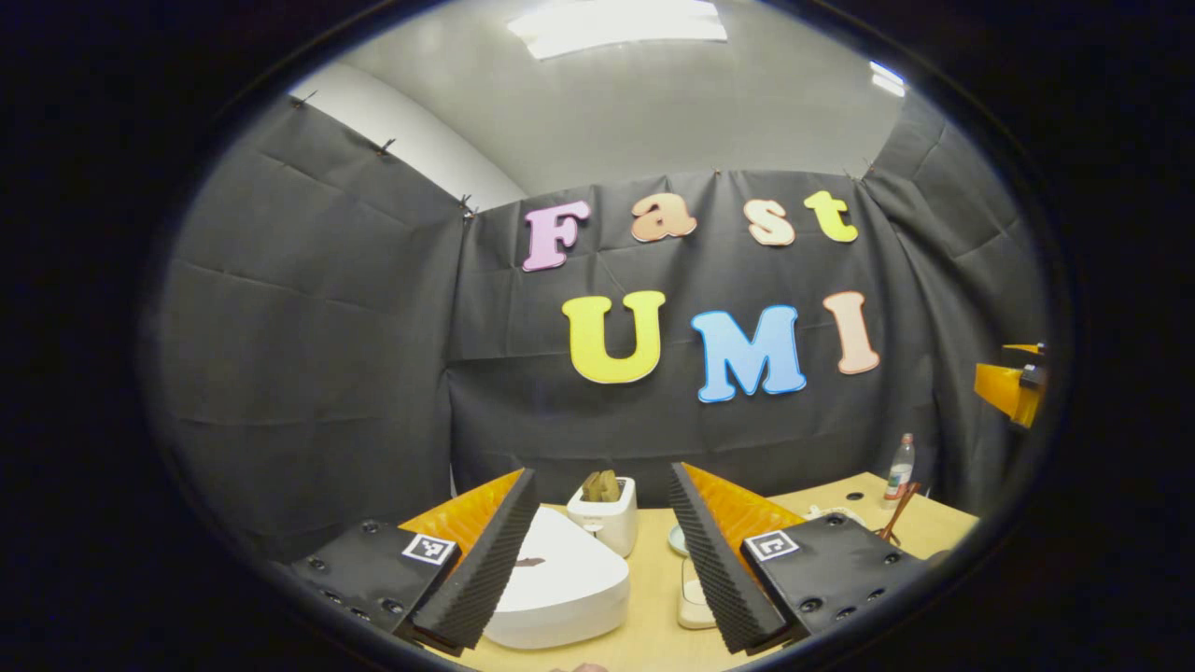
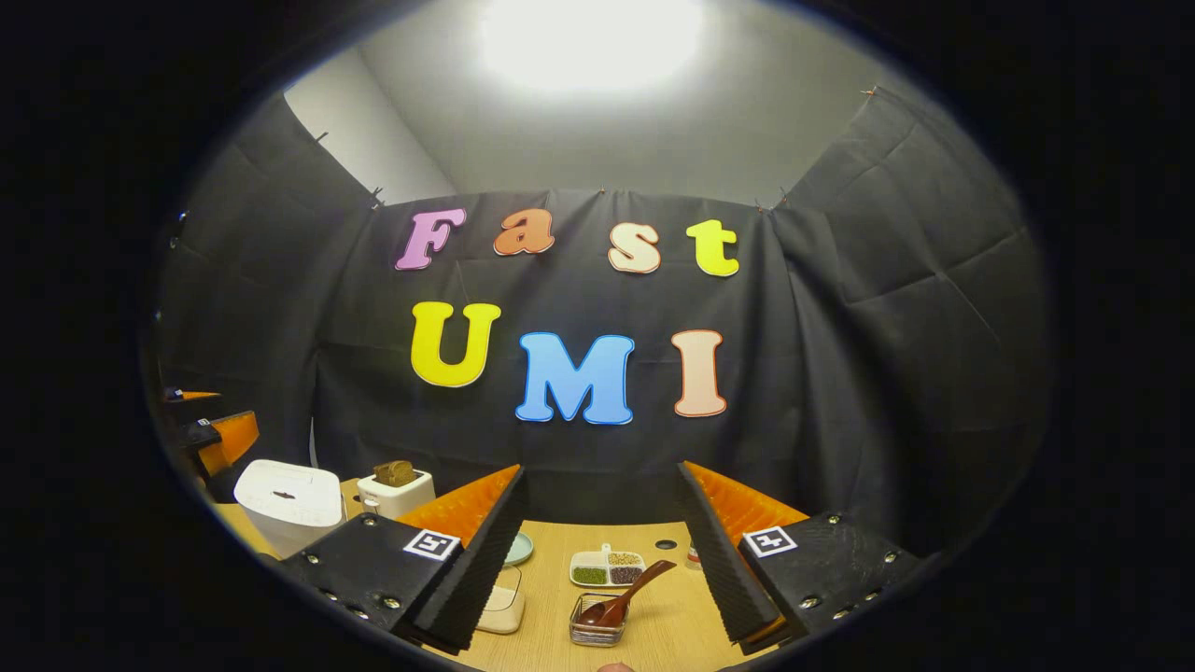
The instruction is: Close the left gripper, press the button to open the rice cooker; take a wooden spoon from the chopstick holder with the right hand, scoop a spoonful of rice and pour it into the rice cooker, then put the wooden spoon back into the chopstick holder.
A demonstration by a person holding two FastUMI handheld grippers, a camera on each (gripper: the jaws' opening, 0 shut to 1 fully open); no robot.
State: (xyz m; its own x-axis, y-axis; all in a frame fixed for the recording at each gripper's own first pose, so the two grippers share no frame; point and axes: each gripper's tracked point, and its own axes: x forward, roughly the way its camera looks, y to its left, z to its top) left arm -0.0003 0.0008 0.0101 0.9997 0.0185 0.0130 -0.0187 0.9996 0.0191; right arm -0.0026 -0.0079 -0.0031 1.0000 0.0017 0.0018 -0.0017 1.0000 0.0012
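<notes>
1. Jaws of my left gripper (image 1: 602, 560) stand spread wide and hold nothing — they frame the white rounded rice cooker (image 1: 560, 583), which sits on the pale wooden counter (image 1: 653, 639) just below and ahead of them. I judge that line-up deliberate: the first step is to press these jaws together and push the lid button, and neither is done, for the lid is down.

2. My right gripper (image 2: 602, 560) is likewise spread and empty, hanging above the counter's other side. Between its jaws I see a dark brown wooden spoon (image 2: 624, 595) leaning with its bowl down in a small clear square container (image 2: 597, 623), handle slanting up to the right — easy to pinch from above. Whether that container is the chopstick holder I cannot tell.

3. In the left gripper view, thin reddish sticks (image 1: 898, 513) stand at the far right, perhaps the real holder.

4. Around the cooker: a small white toaster with brown slices (image 1: 605, 513) stands just behind it, so my press should come straight down.

5. Near the spoon: a white divided dish of green, tan and dark grains (image 2: 607, 567) lies just beyond, and a pale flat block (image 2: 499, 607) sits to its left — both in the path from spoon to cooker.
</notes>
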